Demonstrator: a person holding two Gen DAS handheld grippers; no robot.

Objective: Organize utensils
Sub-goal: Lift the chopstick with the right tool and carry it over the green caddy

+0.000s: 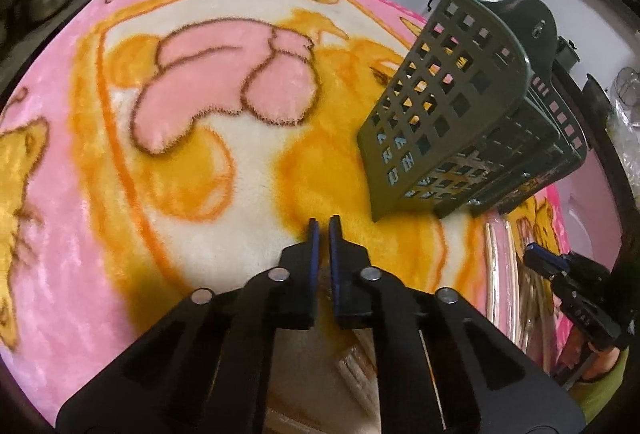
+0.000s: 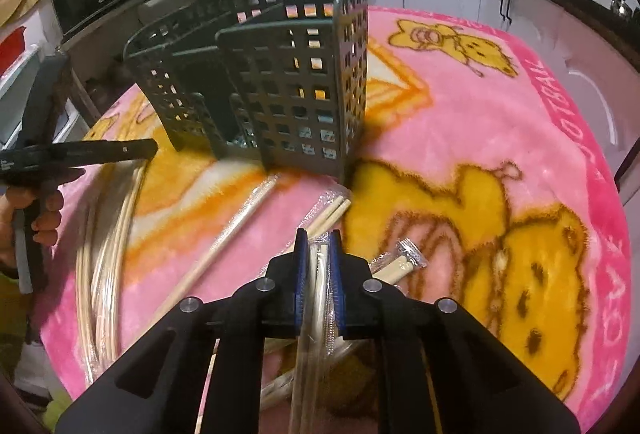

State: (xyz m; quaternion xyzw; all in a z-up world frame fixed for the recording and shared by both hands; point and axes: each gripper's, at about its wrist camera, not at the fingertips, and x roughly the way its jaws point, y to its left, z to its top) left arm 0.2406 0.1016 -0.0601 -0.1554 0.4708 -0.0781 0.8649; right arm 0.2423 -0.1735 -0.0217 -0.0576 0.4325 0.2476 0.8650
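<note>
Chopsticks in a clear plastic sleeve sit pinched between the pads of the right gripper, whose jaws press on the pack from both sides, low over a pink and yellow blanket that covers the table. The grip falls near the pack's far end, with the bare wooden tips poking out beyond the jaws toward the caddy, probably so the pack can be lifted and tipped in end first. That dark green slotted caddy stands upright just past the gripper, its several open-topped compartments facing up to receive utensils. More wrapped chopsticks lie loose on the blanket: 1 long pack to the left and 1 short pack to the right. The left gripper hovers over bare blanket near the caddy's base, jaws pressed nearly together on nothing, seemingly waiting its turn. At the left edge of the right view, a hand grasps that tool's handle.
</note>
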